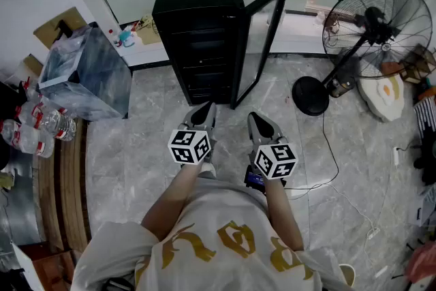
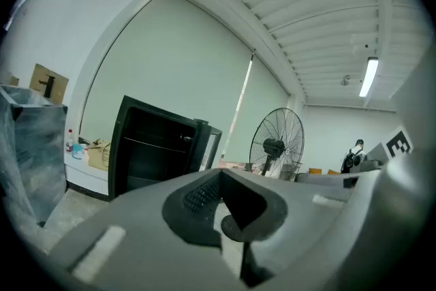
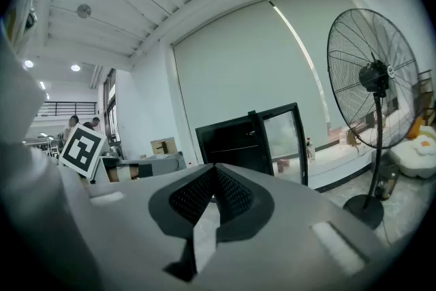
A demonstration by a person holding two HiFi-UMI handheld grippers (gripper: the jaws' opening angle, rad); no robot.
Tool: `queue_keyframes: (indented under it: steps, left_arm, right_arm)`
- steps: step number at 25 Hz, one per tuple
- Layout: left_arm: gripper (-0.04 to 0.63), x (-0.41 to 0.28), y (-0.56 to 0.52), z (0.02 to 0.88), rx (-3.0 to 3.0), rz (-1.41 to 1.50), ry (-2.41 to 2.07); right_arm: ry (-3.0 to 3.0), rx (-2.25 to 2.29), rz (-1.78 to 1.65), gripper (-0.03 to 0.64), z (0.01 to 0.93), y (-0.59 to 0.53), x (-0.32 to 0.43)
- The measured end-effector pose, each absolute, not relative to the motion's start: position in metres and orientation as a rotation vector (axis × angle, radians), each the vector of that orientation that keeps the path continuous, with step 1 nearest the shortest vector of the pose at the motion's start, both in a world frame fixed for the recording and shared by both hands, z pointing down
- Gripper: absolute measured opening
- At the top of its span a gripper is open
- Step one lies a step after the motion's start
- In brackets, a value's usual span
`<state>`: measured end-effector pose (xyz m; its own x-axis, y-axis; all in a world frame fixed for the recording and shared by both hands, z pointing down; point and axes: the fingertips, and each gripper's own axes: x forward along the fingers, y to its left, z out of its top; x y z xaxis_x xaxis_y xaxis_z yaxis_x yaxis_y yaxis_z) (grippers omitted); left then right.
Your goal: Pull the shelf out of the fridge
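Head view: tall black cabinet fridge (image 1: 204, 31) stands on the pale grey marble-pattern floor (image 1: 150, 153) at 12 o'clock from the person. Its glass-panelled black door (image 1: 262, 37) is swung open on the fridge's 3 o'clock side. Thin dark wire shelf (image 2: 157, 143) sits level inside the fridge cavity, fully in; the left gripper view shows it as a fine line across the dark interior. Left gripper (image 1: 202, 114), grey with a square-marker cube, is held in the air, pointing to 12 o'clock, well short of the fridge front. Its jaws are pressed together at the tips with nothing between them. Right gripper (image 1: 262, 125) is just beside it at its 3 o'clock, same heading. Its jaws are likewise closed tip to tip and empty. Neither touches the fridge or the door. Black pedestal fan with round wire cage (image 1: 371, 31) stands at 2 o'clock. Clear-plastic-wrapped grey box (image 1: 85, 75) stands at 10 o'clock, with clear plastic water bottles (image 1: 34, 126) at 9 o'clock.
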<state>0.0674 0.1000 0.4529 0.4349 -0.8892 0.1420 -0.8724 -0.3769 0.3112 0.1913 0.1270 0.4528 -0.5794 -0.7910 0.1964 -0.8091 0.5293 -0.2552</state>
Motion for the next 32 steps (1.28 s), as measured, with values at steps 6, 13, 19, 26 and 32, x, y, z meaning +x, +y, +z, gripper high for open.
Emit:
queue_keyframes:
  steps: [6, 13, 19, 26, 32]
  left_arm:
    - [0.000, 0.051, 0.103, 0.453, 2.310, -0.100, -1.525]
    - [0.000, 0.036, 0.106, 0.452, 2.269, -0.141, -1.553]
    - [0.000, 0.019, 0.116, 0.455, 2.212, -0.159, -1.612]
    - [0.068, -0.011, 0.124, 0.471, 2.134, -0.134, -1.694]
    - [0.086, -0.028, 0.100, 0.483, 2.118, -0.149, -1.657]
  right_arm:
    - [-2.682, 1.382, 0.491, 0.023, 0.455, 0.125, 0.180]
    - [-2.705, 1.339, 0.476, 0.023, 0.452, 0.129, 0.167]
    - [-2.598, 1.302, 0.370, 0.023, 0.463, 0.133, 0.159]
    - [-2.608, 1.282, 0.352, 0.058, 0.470, 0.141, 0.147]
    - [-2.589, 1.300, 0.368, 0.067, 0.478, 0.118, 0.130]
